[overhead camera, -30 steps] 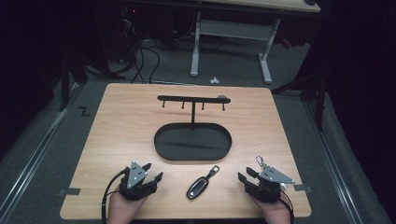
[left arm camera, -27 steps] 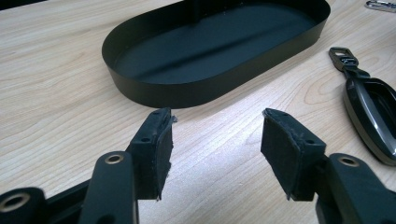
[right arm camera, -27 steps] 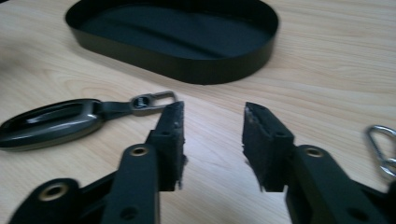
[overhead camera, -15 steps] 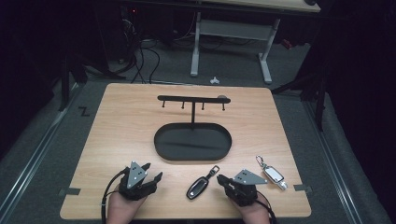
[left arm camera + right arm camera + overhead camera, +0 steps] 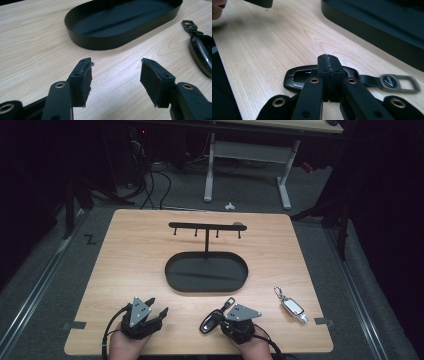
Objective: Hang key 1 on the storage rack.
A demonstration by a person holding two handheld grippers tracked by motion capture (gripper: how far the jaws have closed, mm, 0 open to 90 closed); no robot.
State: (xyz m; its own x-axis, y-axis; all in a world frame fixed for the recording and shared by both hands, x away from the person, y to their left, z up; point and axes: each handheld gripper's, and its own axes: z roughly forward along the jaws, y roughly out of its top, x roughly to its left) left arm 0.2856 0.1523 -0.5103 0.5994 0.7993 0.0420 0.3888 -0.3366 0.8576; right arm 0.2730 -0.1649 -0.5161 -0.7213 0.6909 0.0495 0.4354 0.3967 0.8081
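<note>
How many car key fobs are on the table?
2. The black key fob lies at the front, by the right gripper; the silver key fob lies further right, near the table edge.

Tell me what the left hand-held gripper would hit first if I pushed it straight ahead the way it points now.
Probably the near wall of the black oval tray. The left hand-held gripper stands open over bare table, nothing between its jaws, and the tray lies dead ahead. The black key fob sits off to one side, likely missed.
</note>
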